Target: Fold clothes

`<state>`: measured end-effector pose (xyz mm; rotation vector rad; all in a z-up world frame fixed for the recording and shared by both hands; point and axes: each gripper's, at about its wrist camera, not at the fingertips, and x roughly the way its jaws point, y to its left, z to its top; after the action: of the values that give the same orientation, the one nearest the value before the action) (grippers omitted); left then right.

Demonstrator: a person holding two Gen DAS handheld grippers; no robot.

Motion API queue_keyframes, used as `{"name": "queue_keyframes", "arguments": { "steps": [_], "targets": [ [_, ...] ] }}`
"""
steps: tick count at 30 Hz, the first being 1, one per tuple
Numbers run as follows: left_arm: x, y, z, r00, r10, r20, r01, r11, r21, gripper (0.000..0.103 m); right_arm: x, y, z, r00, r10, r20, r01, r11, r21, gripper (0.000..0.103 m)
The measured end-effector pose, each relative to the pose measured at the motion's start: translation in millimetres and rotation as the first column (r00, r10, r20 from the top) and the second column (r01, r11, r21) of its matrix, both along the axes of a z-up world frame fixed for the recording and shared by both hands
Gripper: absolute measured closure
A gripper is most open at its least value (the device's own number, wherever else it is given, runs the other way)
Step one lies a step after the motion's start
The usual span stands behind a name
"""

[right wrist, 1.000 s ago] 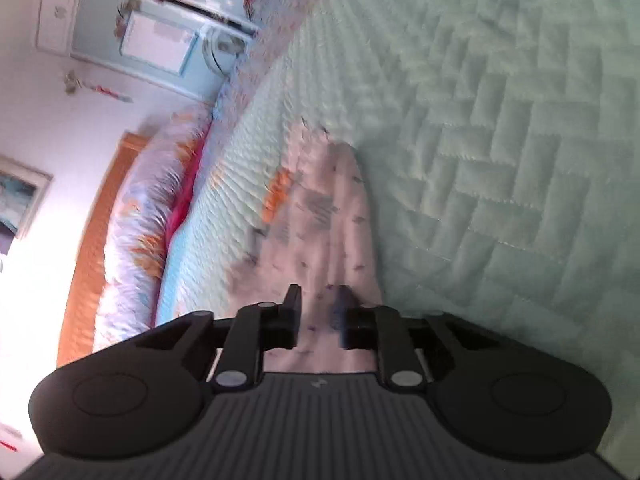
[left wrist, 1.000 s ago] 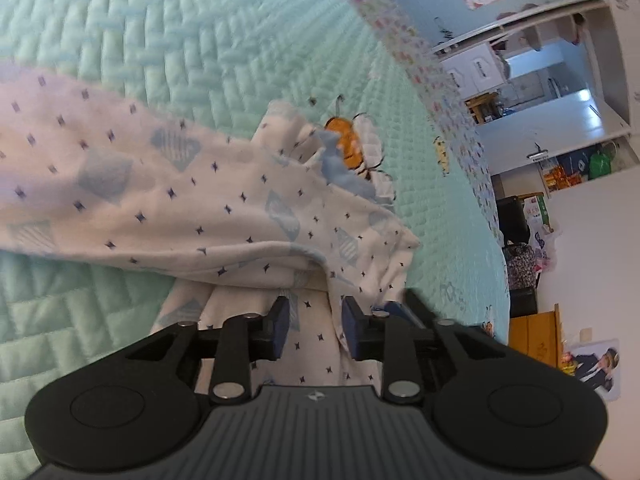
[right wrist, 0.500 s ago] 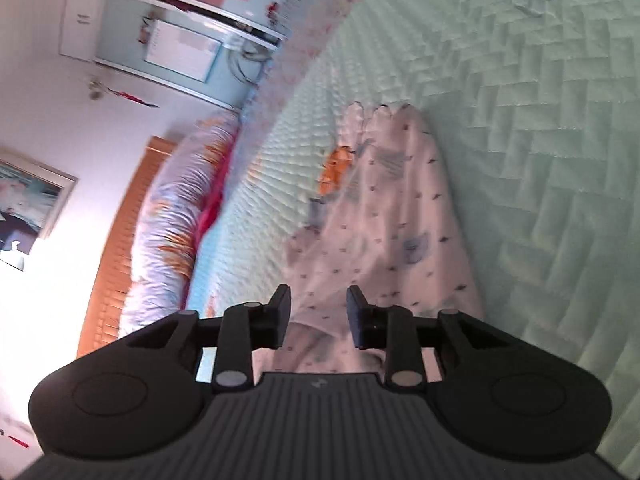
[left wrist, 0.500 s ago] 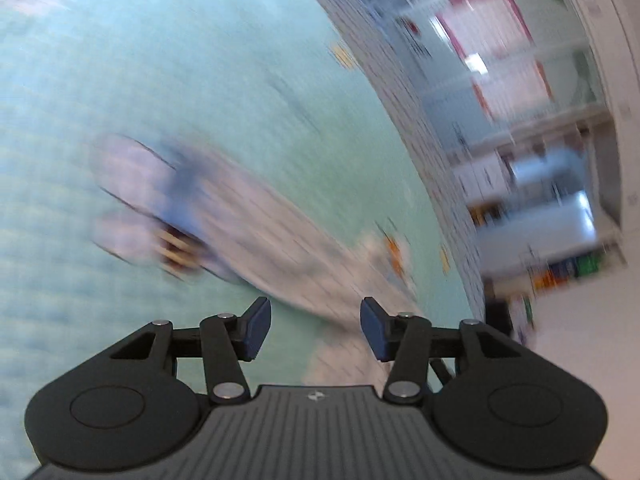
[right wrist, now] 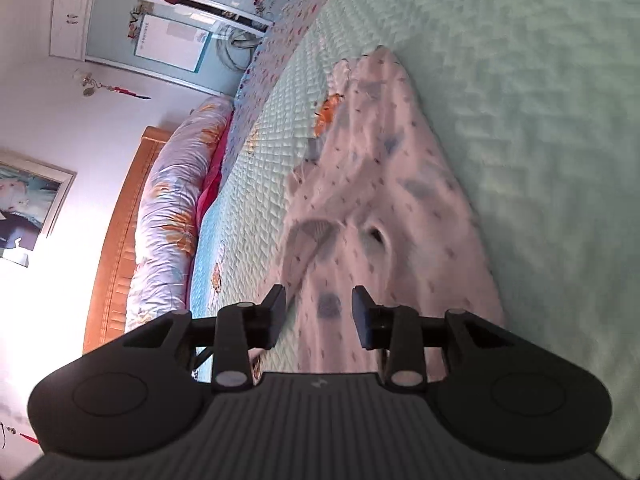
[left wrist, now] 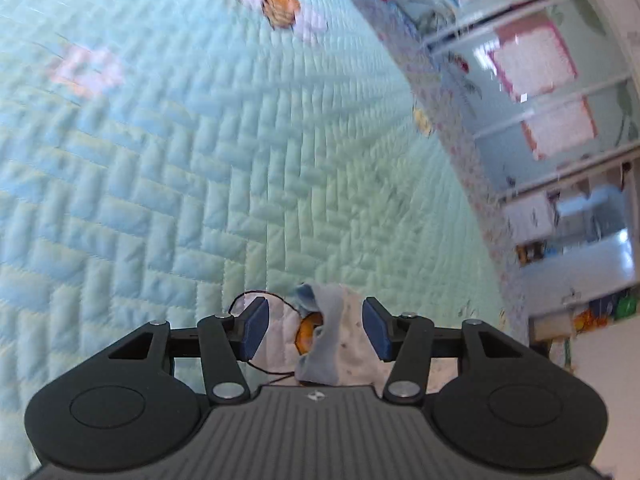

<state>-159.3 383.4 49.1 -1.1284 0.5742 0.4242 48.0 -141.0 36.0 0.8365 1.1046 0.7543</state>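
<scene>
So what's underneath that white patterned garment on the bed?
The garment lies on a mint-green quilted bedspread, which shows all round it. Anything else beneath the cloth is covered and cannot be seen.

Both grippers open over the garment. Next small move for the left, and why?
Probably ease the left gripper down and close on the white printed garment: its jaws stand open, a bunched edge of the cloth lies between them, ungripped. The right gripper is open too, above the cloth.

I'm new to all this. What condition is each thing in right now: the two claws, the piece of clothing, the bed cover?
Left gripper: open, over the cloth's end.
Right gripper: open, gripping nothing.
Patterned garment: lying rumpled in a long strip, not neatly folded.
Green quilt: spread flat under the garment.
</scene>
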Motion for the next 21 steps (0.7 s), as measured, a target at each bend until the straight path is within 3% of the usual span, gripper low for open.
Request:
{"name": "queue_keyframes", "arguments": {
  "steps": [6,13,15,16,17,19,21],
  "targets": [
    [19.8,9.0,-11.5,0.997,-0.078,-0.012,0.078,0.997,0.021,0.047,-24.3,-21.8,-5.9,0.998,-0.034,-0.052,0.032,0.998,-0.054,0.062],
    [38.8,7.3,-21.3,0.991,-0.13,-0.037,0.131,0.991,0.011,0.05,-26.2,-20.5,-10.6,0.998,-0.05,-0.046,0.045,0.994,-0.099,0.059],
    [43.5,4.5,-23.4,0.989,-0.138,-0.046,0.138,0.99,0.002,0.062,-29.3,-15.5,-9.3,0.999,-0.035,-0.038,0.031,0.994,-0.101,0.059],
    [45.8,3.2,-24.5,0.989,-0.142,-0.051,0.142,0.99,-0.002,0.083,-30.8,-13.0,-8.6,0.999,-0.028,-0.033,0.024,0.994,-0.103,0.059],
    [47.9,2.1,-25.8,0.988,-0.143,-0.058,0.142,0.99,-0.007,0.093,-32.4,-10.5,-7.9,0.999,-0.021,-0.029,0.017,0.994,-0.104,0.059],
    [51.6,0.5,-25.6,0.988,-0.131,-0.086,0.132,0.991,0.001,0.094,-36.1,-8.7,-6.2,1.0,-0.003,-0.017,0.0,0.993,-0.118,0.058],
    [59.2,-6.6,-13.6,0.984,-0.136,-0.116,0.143,0.988,0.06,0.095,-41.5,-9.0,-7.0,1.0,0.009,-0.01,-0.01,0.992,-0.123,0.058]
  ]
}}
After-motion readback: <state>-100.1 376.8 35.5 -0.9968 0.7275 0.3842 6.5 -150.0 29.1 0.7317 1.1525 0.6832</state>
